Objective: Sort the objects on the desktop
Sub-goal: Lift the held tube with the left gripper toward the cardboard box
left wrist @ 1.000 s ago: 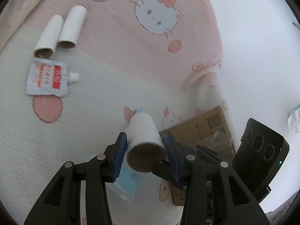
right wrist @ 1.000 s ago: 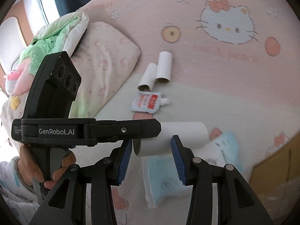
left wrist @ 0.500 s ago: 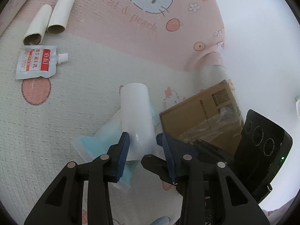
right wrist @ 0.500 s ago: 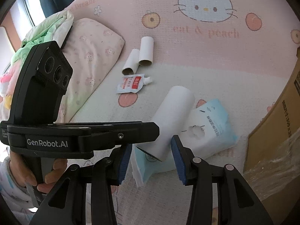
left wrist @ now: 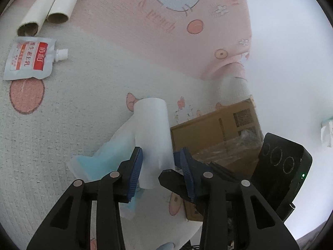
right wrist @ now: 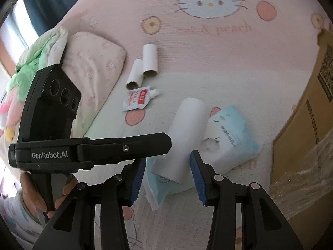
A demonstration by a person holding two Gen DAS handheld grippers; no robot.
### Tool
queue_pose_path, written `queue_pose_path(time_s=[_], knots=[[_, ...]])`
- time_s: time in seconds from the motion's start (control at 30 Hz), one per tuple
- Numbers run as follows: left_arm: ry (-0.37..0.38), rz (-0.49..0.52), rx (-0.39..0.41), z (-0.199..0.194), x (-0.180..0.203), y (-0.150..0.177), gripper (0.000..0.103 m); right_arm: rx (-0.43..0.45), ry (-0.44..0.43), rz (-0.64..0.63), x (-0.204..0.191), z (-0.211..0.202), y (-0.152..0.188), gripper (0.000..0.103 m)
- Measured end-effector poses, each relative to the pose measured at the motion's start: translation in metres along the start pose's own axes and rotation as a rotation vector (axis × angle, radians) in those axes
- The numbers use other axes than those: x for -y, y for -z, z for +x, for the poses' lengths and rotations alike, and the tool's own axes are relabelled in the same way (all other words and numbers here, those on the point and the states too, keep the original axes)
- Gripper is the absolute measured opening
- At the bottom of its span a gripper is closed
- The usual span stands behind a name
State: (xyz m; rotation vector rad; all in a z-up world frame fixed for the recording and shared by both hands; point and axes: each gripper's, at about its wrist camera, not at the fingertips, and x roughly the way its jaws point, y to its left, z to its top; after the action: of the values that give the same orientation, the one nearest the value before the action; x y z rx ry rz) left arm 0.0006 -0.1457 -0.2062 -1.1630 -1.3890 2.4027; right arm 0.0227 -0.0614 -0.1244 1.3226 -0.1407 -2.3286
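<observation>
Left gripper (left wrist: 159,158) points down at a white paper roll (left wrist: 152,129), whose near end sits between its 2 blue pads. Its jaws have just been closing. The left pad meets the roll's edge and a thin gap seems to show at the right pad, so I cannot tell whether the roll is gripped. Right gripper (right wrist: 166,162) hovers over the same end of the roll from the other side, jaws apart, with clear space between each pad and the roll.

The roll lies tilted across a light blue tissue pack (right wrist: 231,137), which rests on the pink and white cartoon bed sheet (left wrist: 83,108). A brown cardboard box (left wrist: 214,129) stands just beside the roll and pack.

Farther up the sheet, well apart from both grippers, a small white and red spouted pouch (left wrist: 29,58) lies flat. Just beyond it, 2 cardboard tubes (left wrist: 64,2) lie side by side. A pillow (right wrist: 93,62) lies beside them. A hand (right wrist: 35,195) grips the left gripper's handle.
</observation>
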Motion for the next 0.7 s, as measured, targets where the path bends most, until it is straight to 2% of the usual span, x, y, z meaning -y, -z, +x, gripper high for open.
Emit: queue_pose_path(time_s=[0.1,0.2,0.37,0.5,0.7], knots=[[-0.004,-0.050,-0.032,0.007,-0.005,-0.005,0.047,-0.021,0.014,0.015,0.003,0.005,-0.002,0.041],[0.033,-0.121,-0.031,0.011,-0.014,-0.008,0.047,-0.013,0.059,-0.031,-0.003,0.006,-0.001,0.041],[0.066,-0.202,-0.029,0.015,-0.025,-0.012,0.047,-0.023,0.062,-0.039,-0.004,0.008,-0.001,0.040],[0.045,-0.194,-0.029,0.017,-0.024,-0.013,0.047,-0.031,0.057,-0.027,-0.003,0.009,-0.001,0.040],[-0.004,-0.115,-0.037,0.019,-0.010,-0.004,0.047,-0.045,0.054,0.014,0.001,0.010,0.000,0.040]])
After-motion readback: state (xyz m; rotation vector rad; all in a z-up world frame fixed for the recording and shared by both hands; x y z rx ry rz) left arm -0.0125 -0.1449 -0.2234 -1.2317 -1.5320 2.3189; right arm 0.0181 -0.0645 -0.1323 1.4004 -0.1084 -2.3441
